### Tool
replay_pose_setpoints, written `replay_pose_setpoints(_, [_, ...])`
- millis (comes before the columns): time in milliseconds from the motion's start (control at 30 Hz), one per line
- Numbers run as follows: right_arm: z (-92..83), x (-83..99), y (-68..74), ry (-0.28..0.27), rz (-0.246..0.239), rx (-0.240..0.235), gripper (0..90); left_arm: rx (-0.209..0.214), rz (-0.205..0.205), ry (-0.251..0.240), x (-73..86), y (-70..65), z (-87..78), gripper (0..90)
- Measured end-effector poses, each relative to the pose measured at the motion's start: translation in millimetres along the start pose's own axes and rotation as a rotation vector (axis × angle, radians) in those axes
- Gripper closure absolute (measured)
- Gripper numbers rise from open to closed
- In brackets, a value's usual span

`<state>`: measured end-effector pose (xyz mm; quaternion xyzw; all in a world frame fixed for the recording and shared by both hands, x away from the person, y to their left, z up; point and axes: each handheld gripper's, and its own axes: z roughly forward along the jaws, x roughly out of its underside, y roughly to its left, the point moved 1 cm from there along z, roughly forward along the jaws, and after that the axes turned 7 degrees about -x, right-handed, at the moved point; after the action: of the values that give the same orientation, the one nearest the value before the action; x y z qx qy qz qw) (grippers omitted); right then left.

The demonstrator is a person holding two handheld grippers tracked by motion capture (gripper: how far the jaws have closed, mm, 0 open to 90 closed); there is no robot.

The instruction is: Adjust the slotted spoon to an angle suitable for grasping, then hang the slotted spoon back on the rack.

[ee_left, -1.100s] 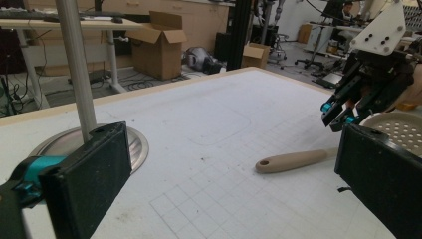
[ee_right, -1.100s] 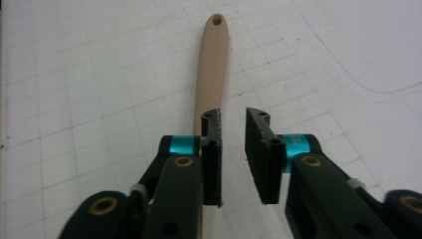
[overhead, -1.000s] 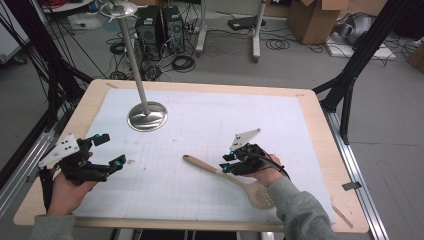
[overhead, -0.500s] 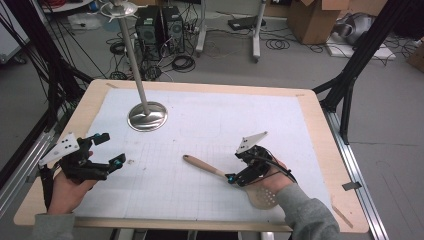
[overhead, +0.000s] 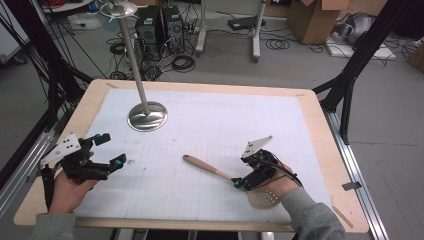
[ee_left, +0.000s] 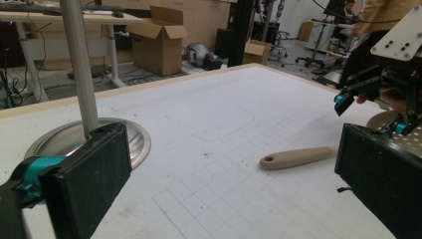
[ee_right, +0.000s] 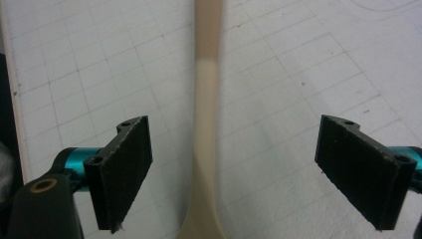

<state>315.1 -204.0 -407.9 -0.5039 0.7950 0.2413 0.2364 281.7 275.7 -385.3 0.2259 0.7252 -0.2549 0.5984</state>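
- Left gripper (overhead: 107, 150): jaws wide apart, nothing between them, held at the table's left side, near the metal stand base (overhead: 147, 116).
- Wooden spoon (overhead: 210, 169): lies flat on the white gridded mat (overhead: 210, 125), handle pointing left, perforated bowl under the right hand. Judged light, stiff, smooth; might roll if pinched off-centre.
- Right gripper (ee_right: 234, 172): jaws have just been opening and now stand wide, straddling the spoon's neck without pressing it.
- Best hold: the neck or mid-handle.

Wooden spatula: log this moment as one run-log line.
right gripper: open, just opened, astride handle, pads clear | wooden spatula: flat on mat | left gripper: open, empty | metal stand: upright, far left
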Motion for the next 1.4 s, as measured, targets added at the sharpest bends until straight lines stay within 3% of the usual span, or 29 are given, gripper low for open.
replay_pose_setpoints(700, [12.1, -0.9, 1.4, 0.081, -0.019, 0.014, 16.7, 0.009, 0.015, 0.009, 0.0, -5.2, 2.1, 1.8])
replay_pose_setpoints(1067, [19.0, -1.6, 4.7, 0.154, -0.01, 0.029, 29.2, 0.012, 0.017, 0.012, 0.4, -6.9, 3.5, 1.7])
replay_pose_setpoints(1400, [23.0, -1.2, 10.3, 0.217, -0.045, 0.021, 46.3, 0.016, 0.017, 0.013, 0.4, -7.7, 4.5, 1.8])
